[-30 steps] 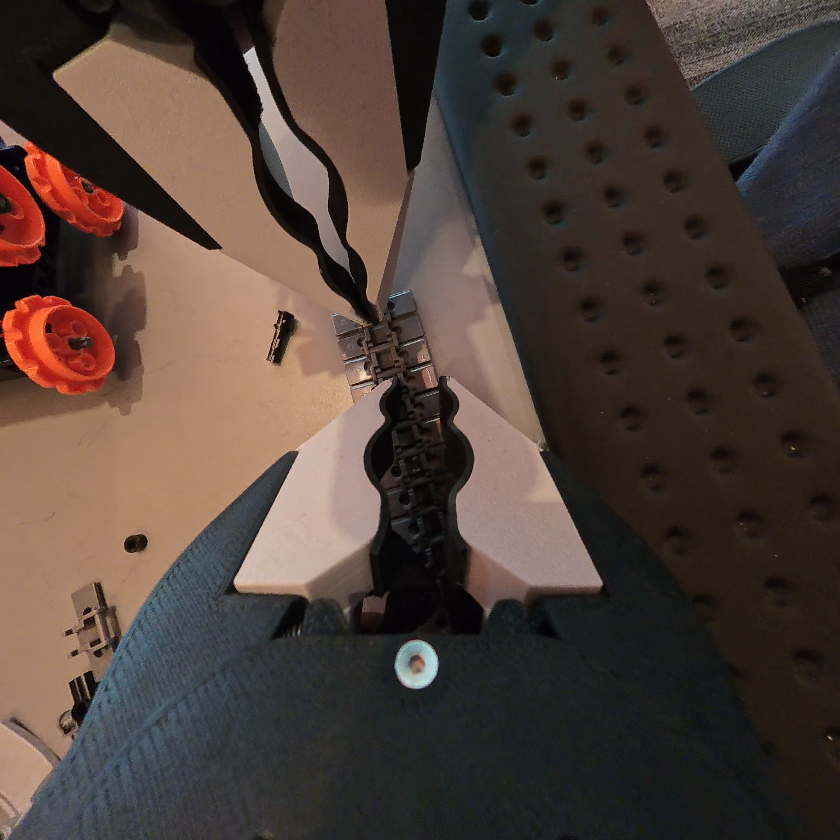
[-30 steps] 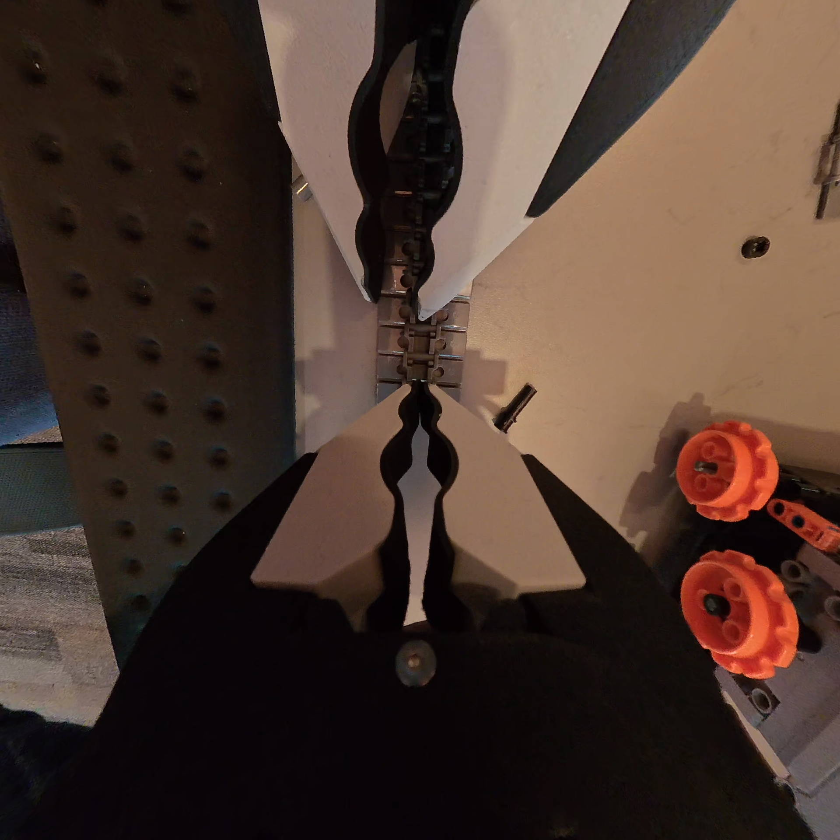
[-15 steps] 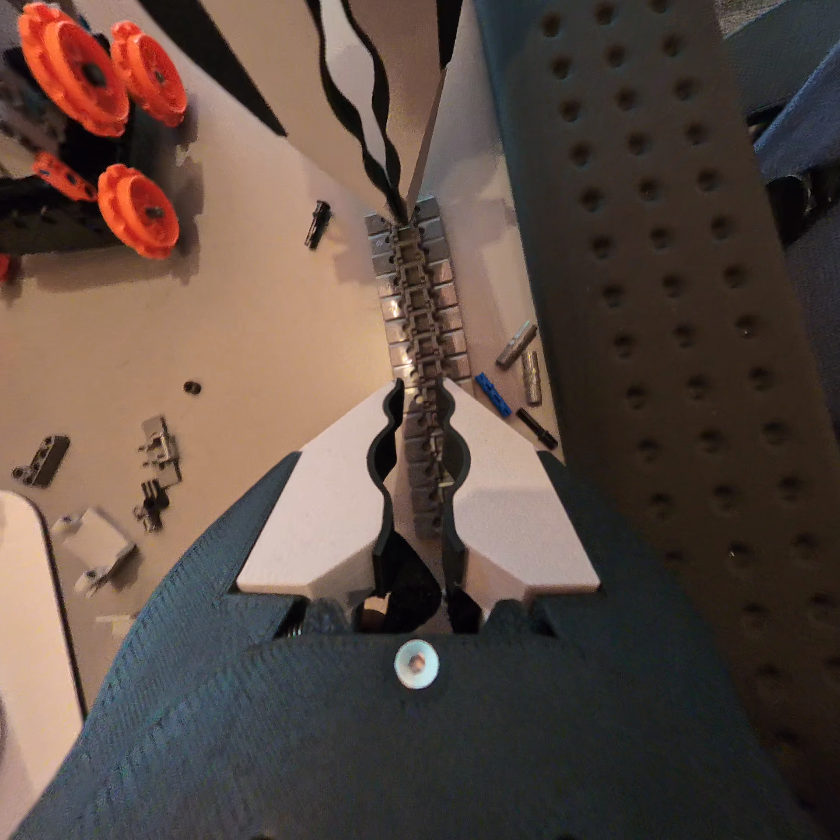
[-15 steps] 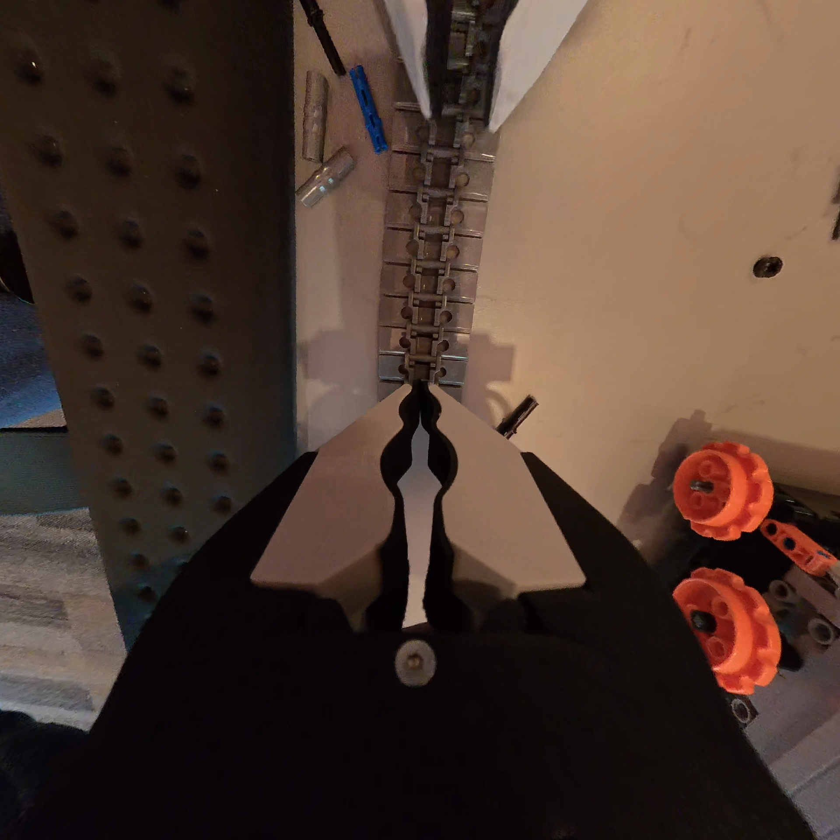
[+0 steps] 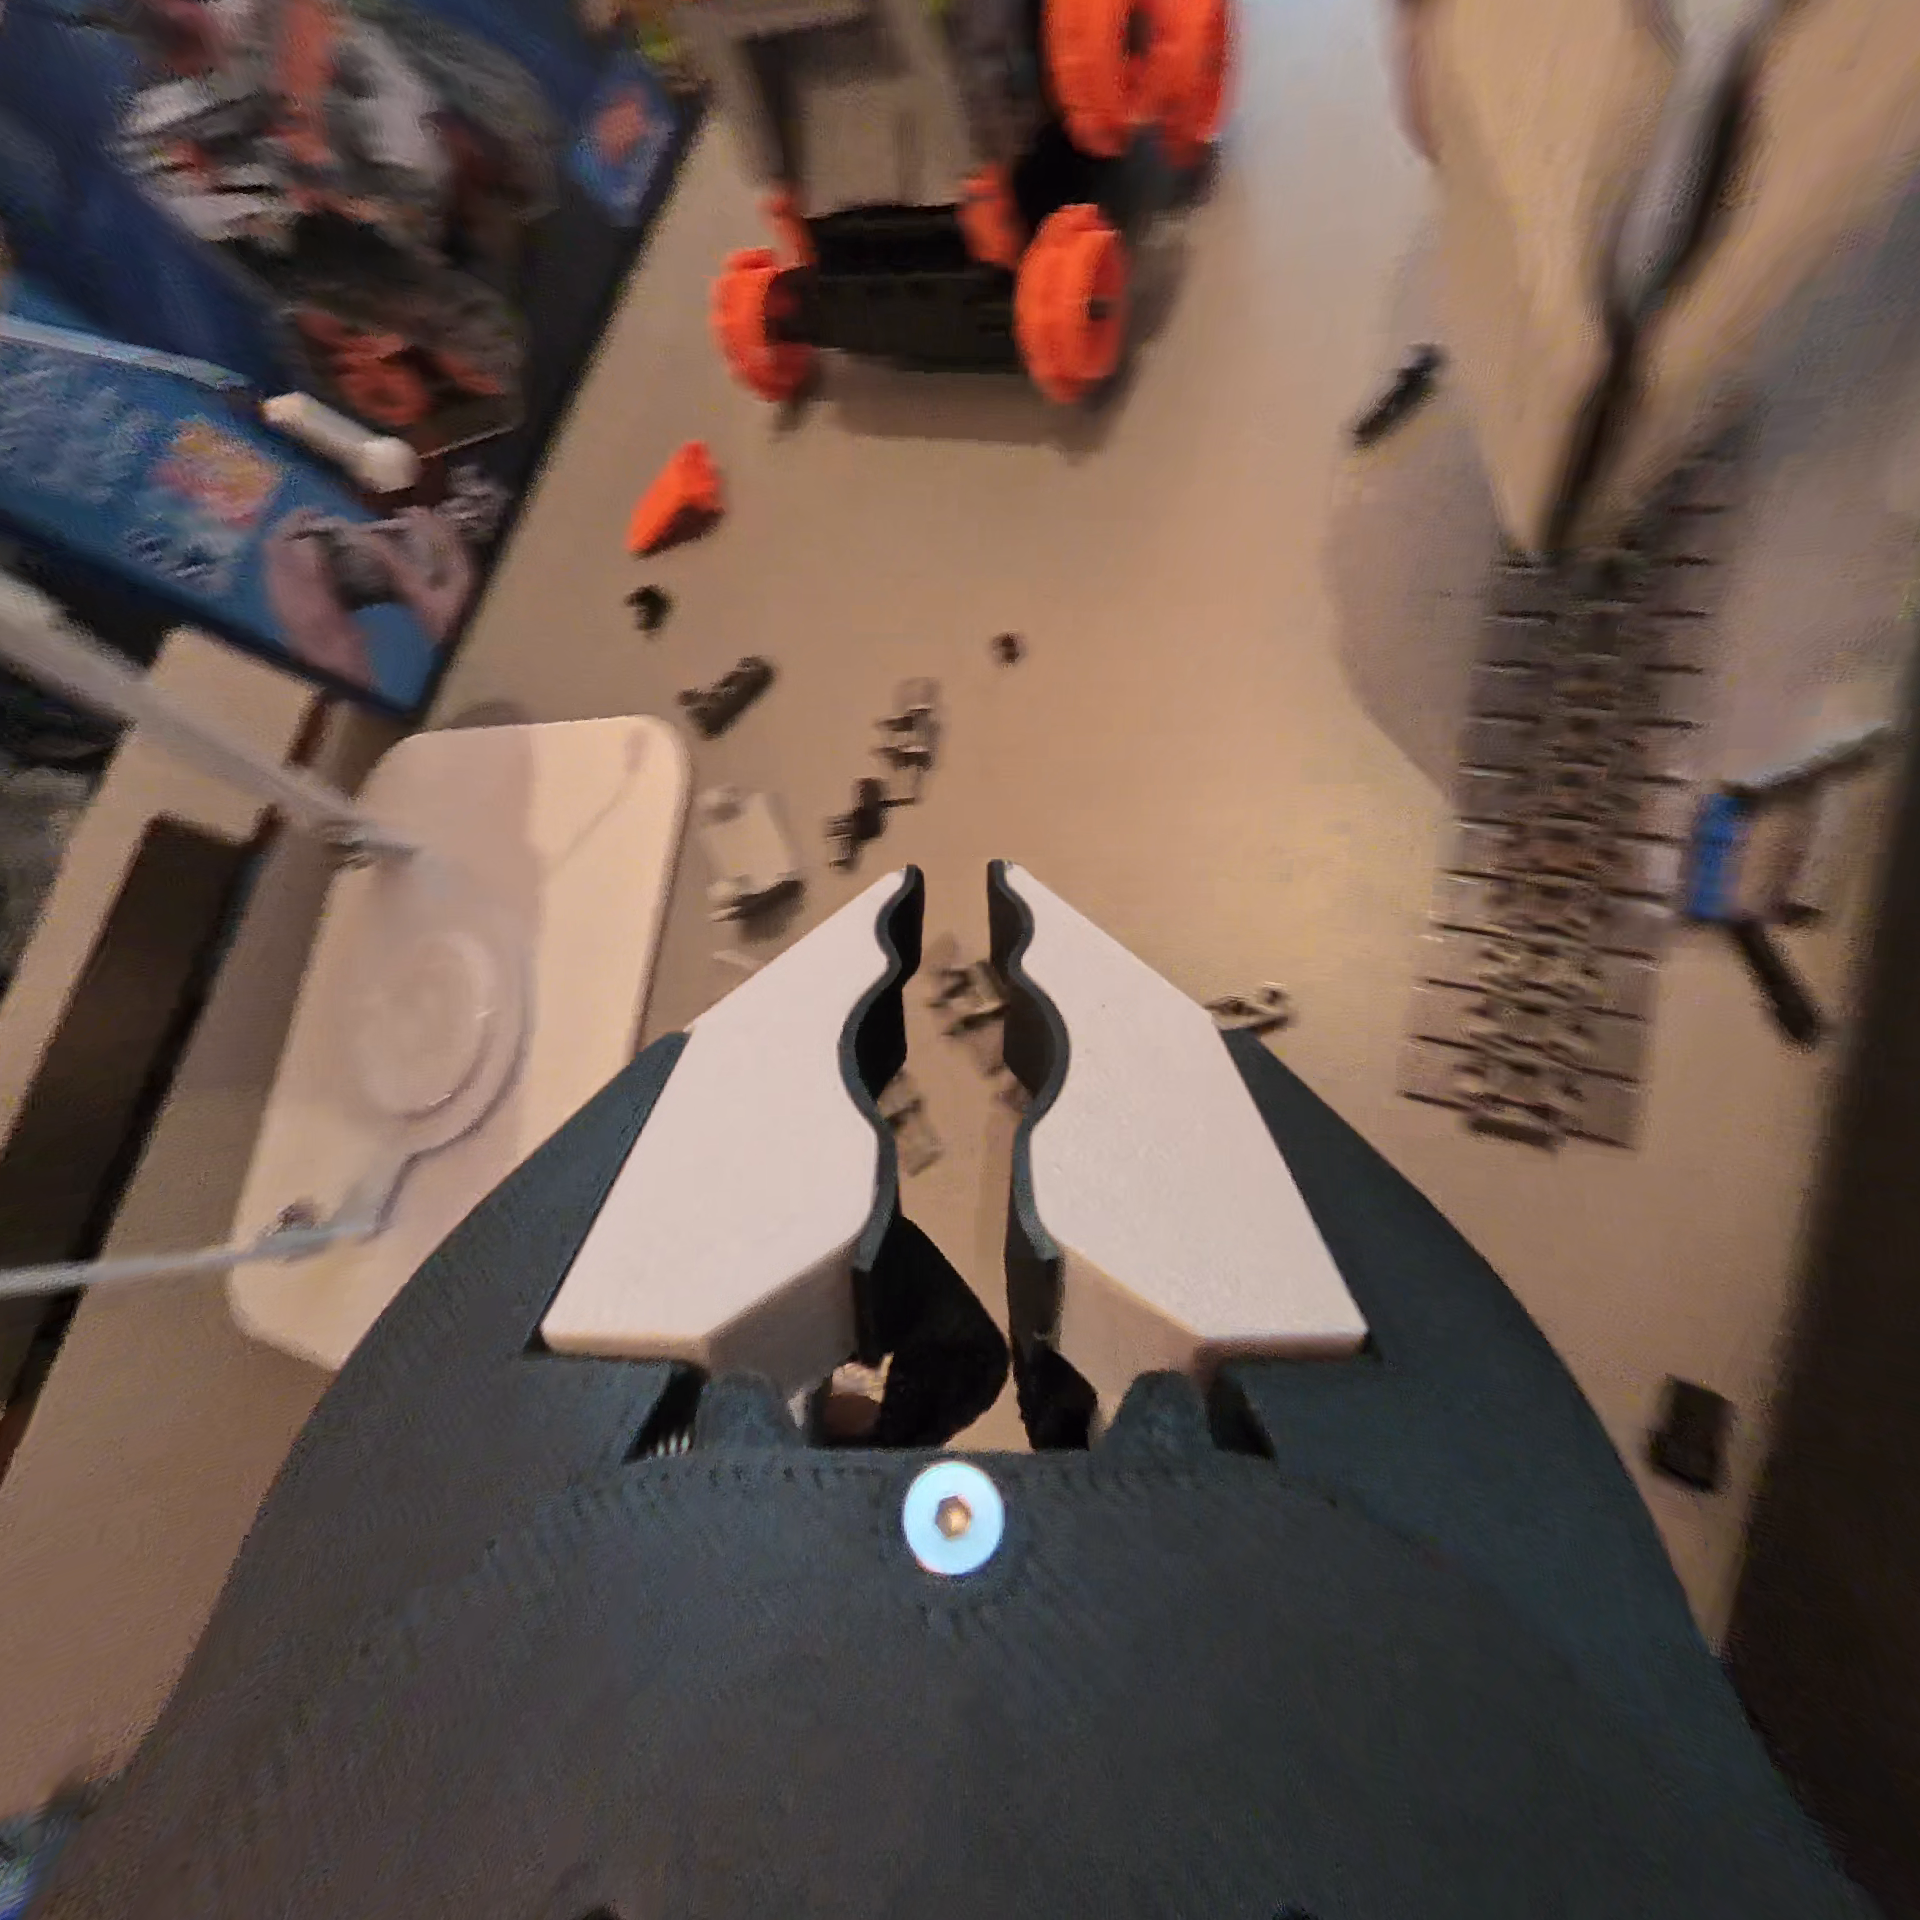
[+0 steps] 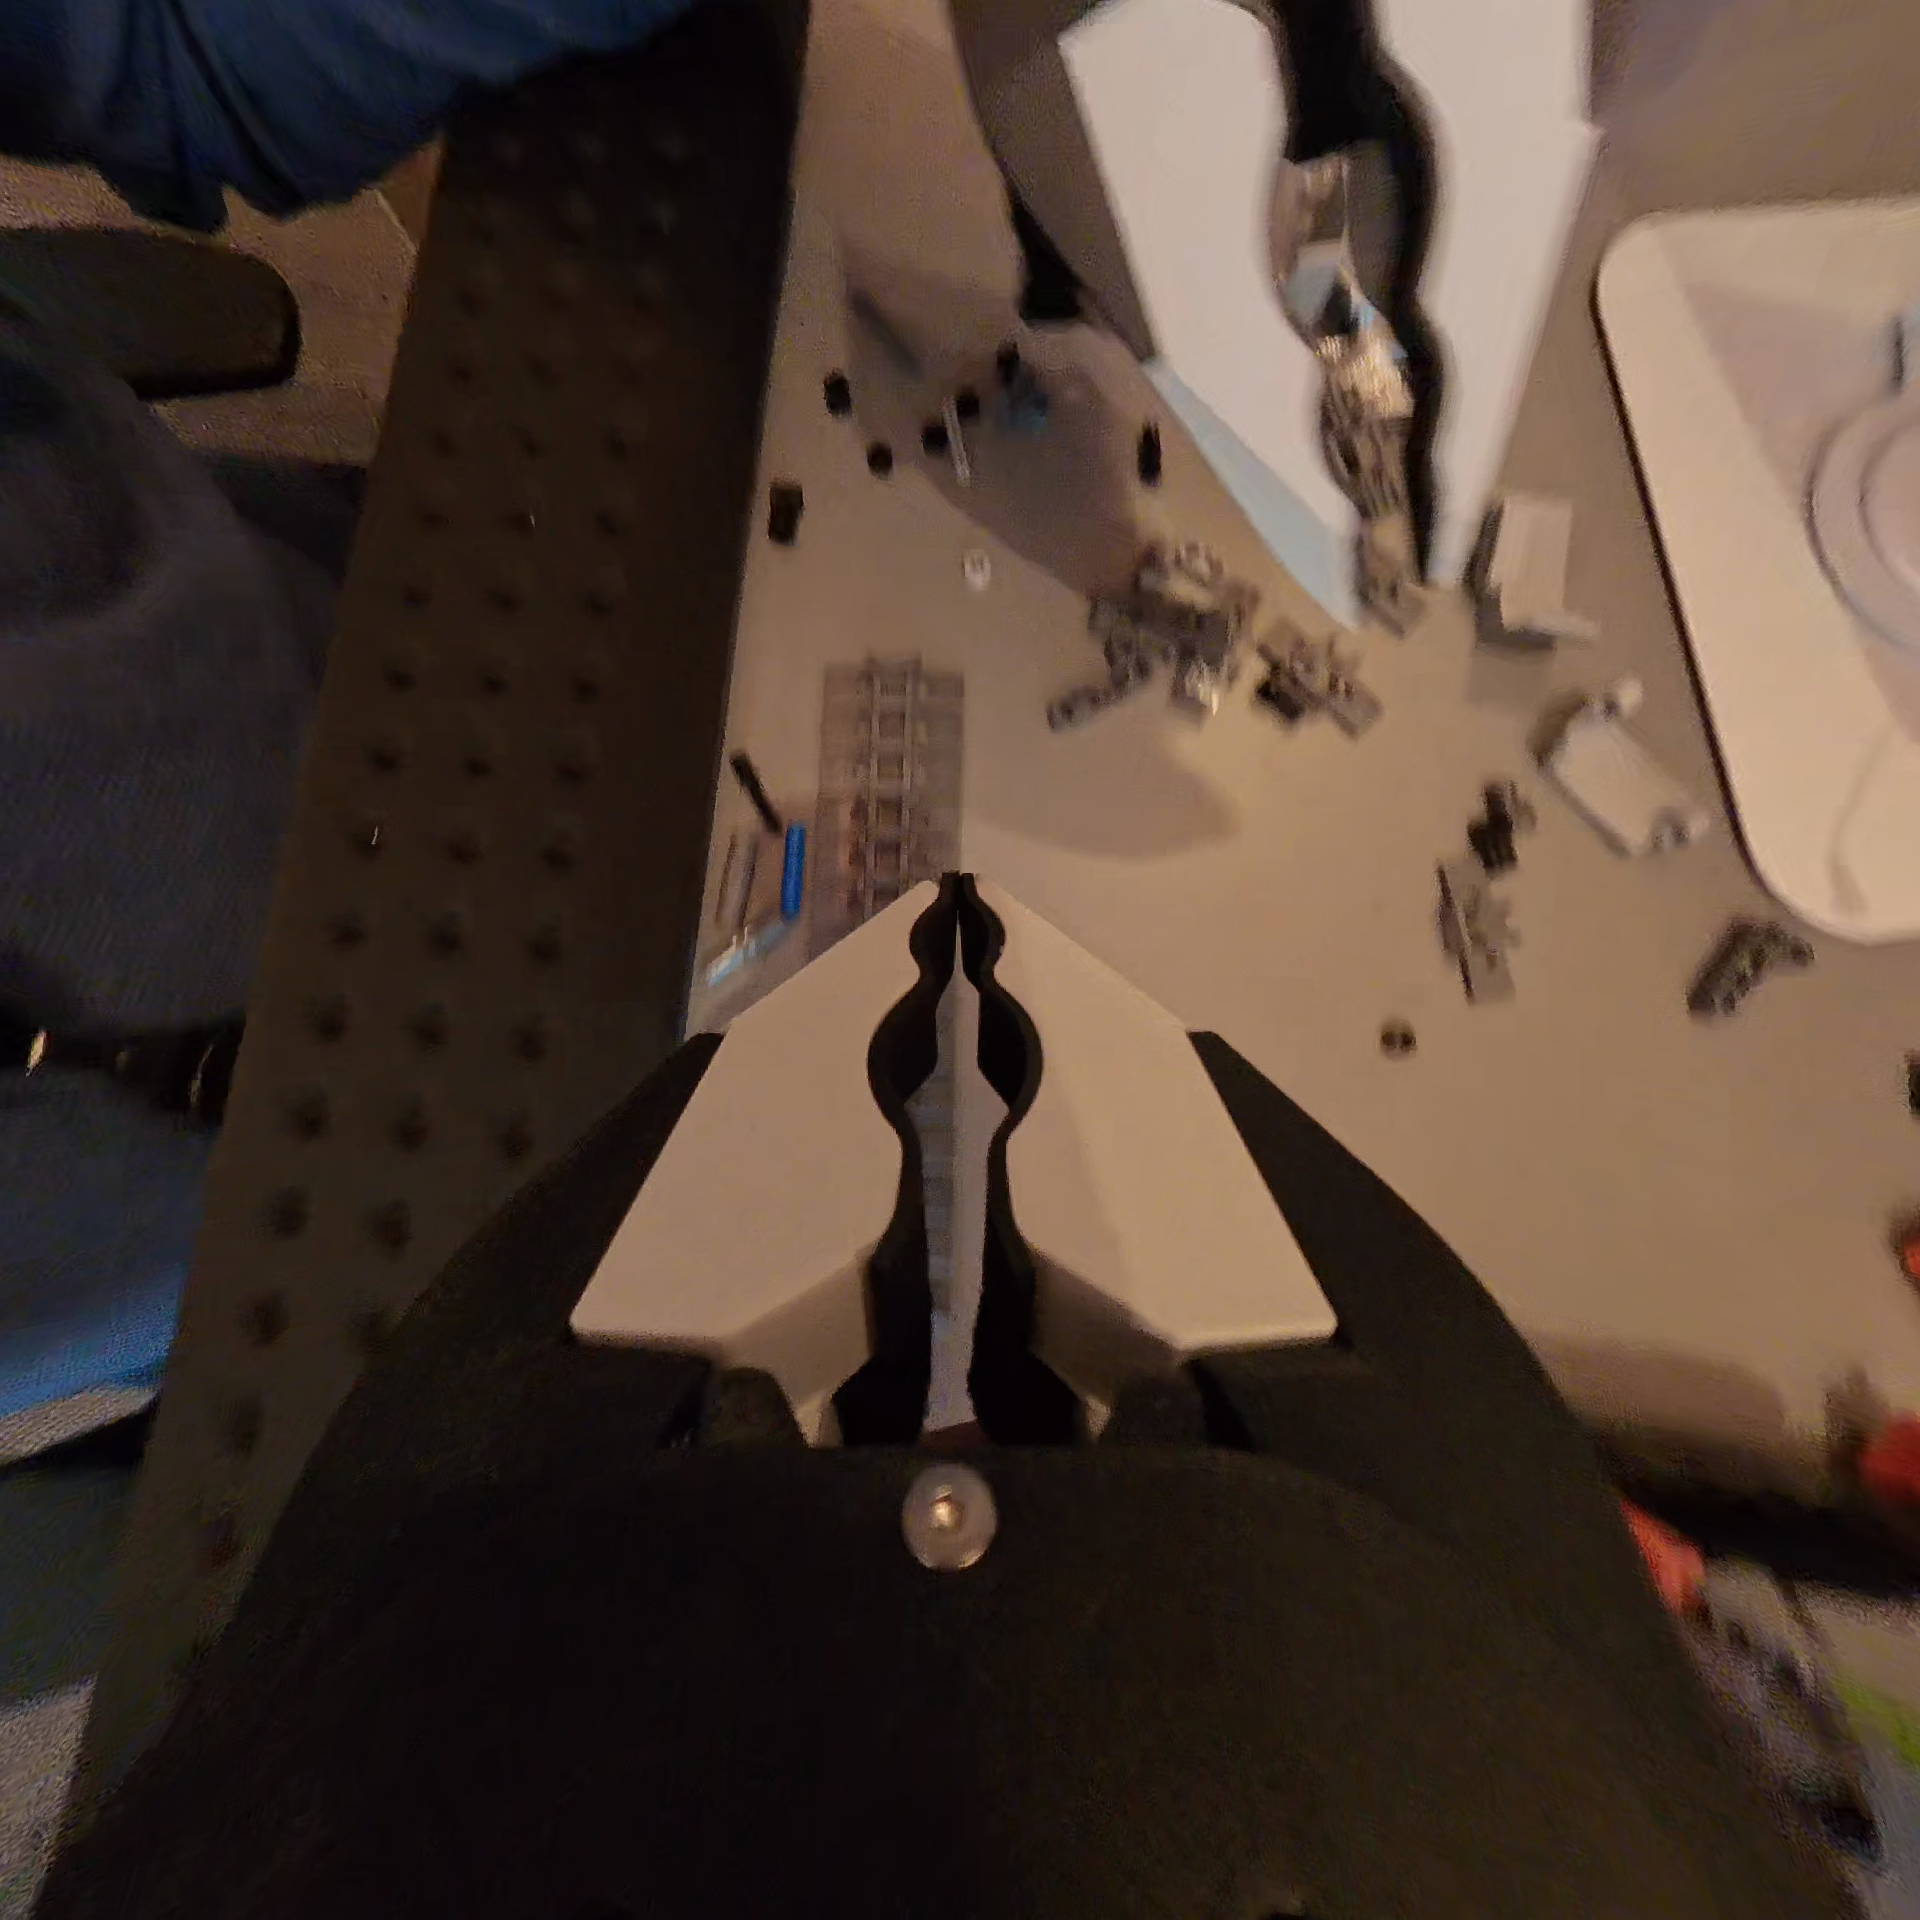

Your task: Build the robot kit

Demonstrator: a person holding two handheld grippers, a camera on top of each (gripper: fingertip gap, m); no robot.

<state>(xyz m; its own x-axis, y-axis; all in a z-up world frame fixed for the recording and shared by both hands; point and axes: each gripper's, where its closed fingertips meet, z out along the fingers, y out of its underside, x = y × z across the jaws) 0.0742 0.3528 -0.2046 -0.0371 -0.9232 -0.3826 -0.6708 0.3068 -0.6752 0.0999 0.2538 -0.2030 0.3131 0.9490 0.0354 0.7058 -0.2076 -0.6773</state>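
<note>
Grey track strip [image 5: 1558, 831], one; two grippers above it

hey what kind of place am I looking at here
Probably a hobby or work table for toy brick building: a pale tabletop strewn with small grey and black plastic parts, a grey linked tread strip, and an orange-wheeled black toy vehicle.

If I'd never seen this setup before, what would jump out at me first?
Probably the toy vehicle with bright orange wheels at the table's far end, in the left wrist view. Next, the grey tread strip lying flat to the right of the open left tool. In the right wrist view, the right tool is pinched shut above the strip's near end.
</note>
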